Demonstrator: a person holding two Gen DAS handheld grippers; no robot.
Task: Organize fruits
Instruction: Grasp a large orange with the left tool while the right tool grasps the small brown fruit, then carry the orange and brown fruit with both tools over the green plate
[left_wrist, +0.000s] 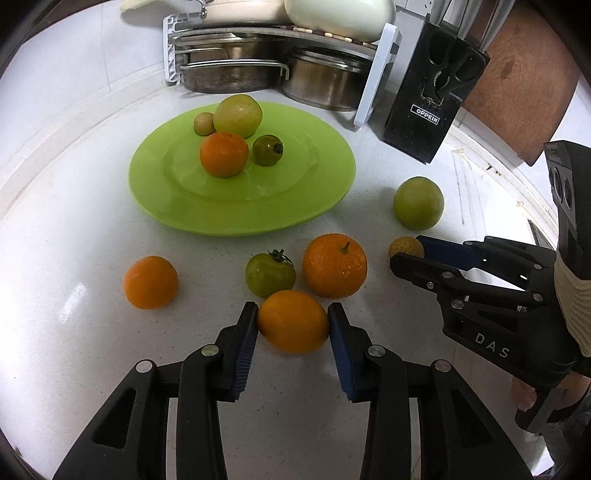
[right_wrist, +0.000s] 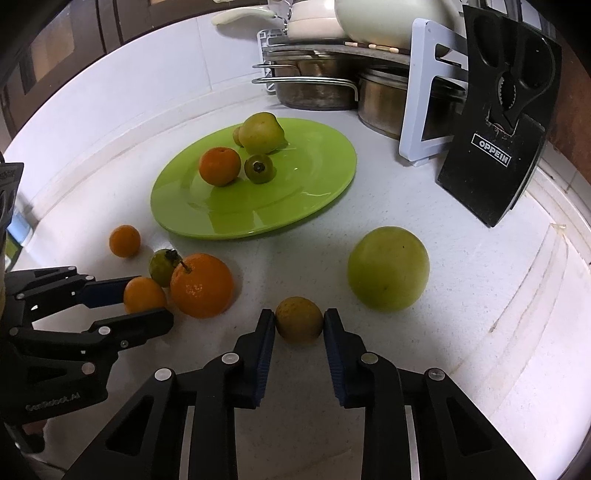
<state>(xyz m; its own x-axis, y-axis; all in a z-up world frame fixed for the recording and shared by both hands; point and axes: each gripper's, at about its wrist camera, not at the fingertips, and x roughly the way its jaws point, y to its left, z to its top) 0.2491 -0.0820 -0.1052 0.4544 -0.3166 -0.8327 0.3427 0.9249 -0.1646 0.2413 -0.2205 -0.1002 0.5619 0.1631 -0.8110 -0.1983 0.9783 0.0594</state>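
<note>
A green plate (left_wrist: 325, 173) (right_wrist: 325, 173) holds an orange (left_wrist: 224, 154), a green tomato (left_wrist: 267, 149), a yellow-green apple (left_wrist: 238, 115) and a small brown fruit (left_wrist: 204, 123). My left gripper (left_wrist: 292, 325) (right_wrist: 144, 299) is shut on a small orange fruit (left_wrist: 292, 320) (right_wrist: 144, 294) on the counter. My right gripper (right_wrist: 300, 325) (left_wrist: 406, 251) is shut on a small brown fruit (right_wrist: 299, 319) (left_wrist: 404, 246). Loose on the counter lie a stemmed orange (left_wrist: 334, 265) (right_wrist: 201, 285), a green tomato (left_wrist: 269, 274) (right_wrist: 162, 266), a small orange (left_wrist: 150, 282) (right_wrist: 125, 240) and a green apple (left_wrist: 418, 202) (right_wrist: 388, 268).
A rack with steel pots (left_wrist: 229, 70) (right_wrist: 314, 88) and white crockery stands behind the plate. A black OPPEIN tool holder (left_wrist: 432, 96) (right_wrist: 495, 140) stands at the back right. The white counter edge runs along the right.
</note>
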